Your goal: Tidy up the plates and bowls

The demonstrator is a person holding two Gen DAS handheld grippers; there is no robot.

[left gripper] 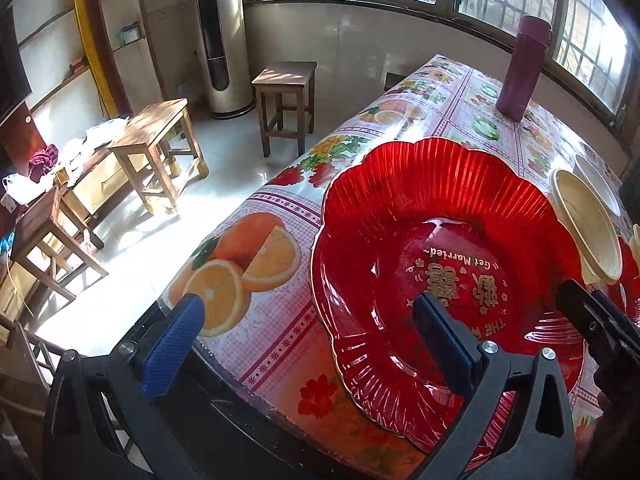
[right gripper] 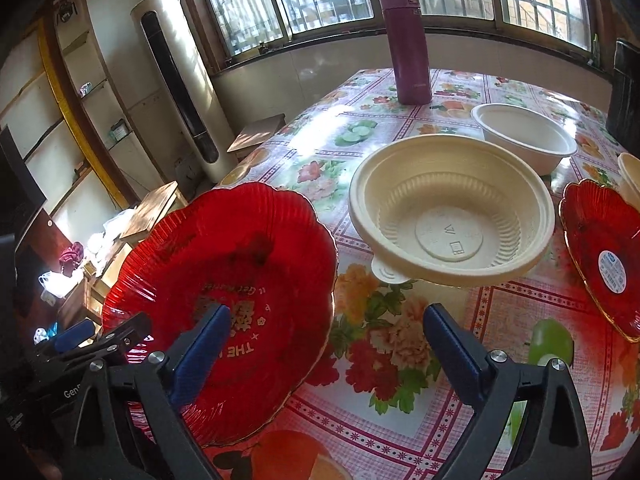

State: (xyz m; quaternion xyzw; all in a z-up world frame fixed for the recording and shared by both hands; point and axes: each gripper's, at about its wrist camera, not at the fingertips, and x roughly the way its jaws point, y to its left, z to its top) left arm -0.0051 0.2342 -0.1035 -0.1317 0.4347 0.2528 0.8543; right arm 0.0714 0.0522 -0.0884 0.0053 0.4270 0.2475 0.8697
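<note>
A red scalloped plate (left gripper: 432, 264) with gold lettering lies near the table's front left edge; it also shows in the right wrist view (right gripper: 224, 280). My left gripper (left gripper: 308, 320) is open, one finger over the plate and one off its left rim. My right gripper (right gripper: 326, 336) is open just above the table, its left finger over the plate's right rim. A cream ribbed bowl (right gripper: 452, 208) sits ahead of it, also seen in the left wrist view (left gripper: 584, 220). A white bowl (right gripper: 524, 136) stands behind. A second red plate (right gripper: 600, 252) lies at the right.
A maroon flask (right gripper: 408, 44) stands at the table's far side, also in the left wrist view (left gripper: 524, 68). The table carries a fruit-print cloth (right gripper: 400, 344). Wooden stools (left gripper: 156, 148) and a tall air conditioner (left gripper: 220, 36) stand on the floor to the left.
</note>
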